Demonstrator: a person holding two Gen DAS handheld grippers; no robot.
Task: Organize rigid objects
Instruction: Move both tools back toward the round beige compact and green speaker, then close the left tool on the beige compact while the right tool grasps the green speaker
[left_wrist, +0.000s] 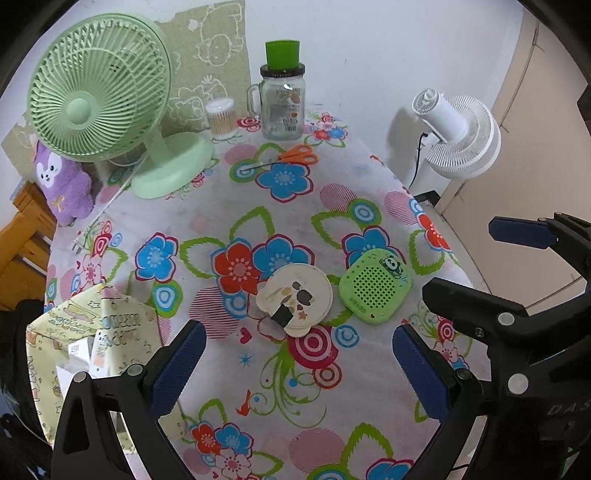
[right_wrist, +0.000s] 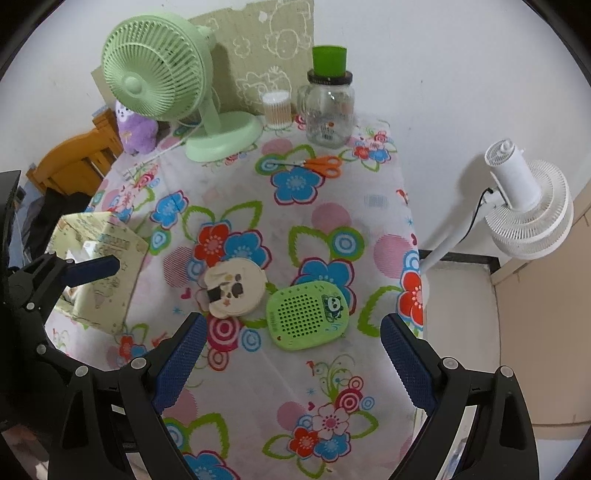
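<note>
A cream round disc with stickers (left_wrist: 295, 302) (right_wrist: 234, 291) lies on the floral tablecloth (left_wrist: 236, 192). Touching its right side is a flat green speaker with a panda (left_wrist: 375, 290) (right_wrist: 308, 315). My left gripper (left_wrist: 299, 369) hovers open just in front of the disc, with nothing between its fingers. My right gripper (right_wrist: 293, 363) is open above the cloth in front of the speaker and holds nothing. Orange scissors (left_wrist: 291, 157) (right_wrist: 321, 164) lie farther back. The two grippers are side by side, and one blue fingertip (left_wrist: 521, 230) of the right one shows in the left wrist view.
At the back stand a green desk fan (left_wrist: 99, 88), a cotton-swab tub (left_wrist: 221, 118) and a glass jar mug topped by a green cup (left_wrist: 282, 107). A pale patterned open box (left_wrist: 92, 332) (right_wrist: 99, 254) sits at the table's left edge. A white fan (right_wrist: 524, 206) stands off the right edge.
</note>
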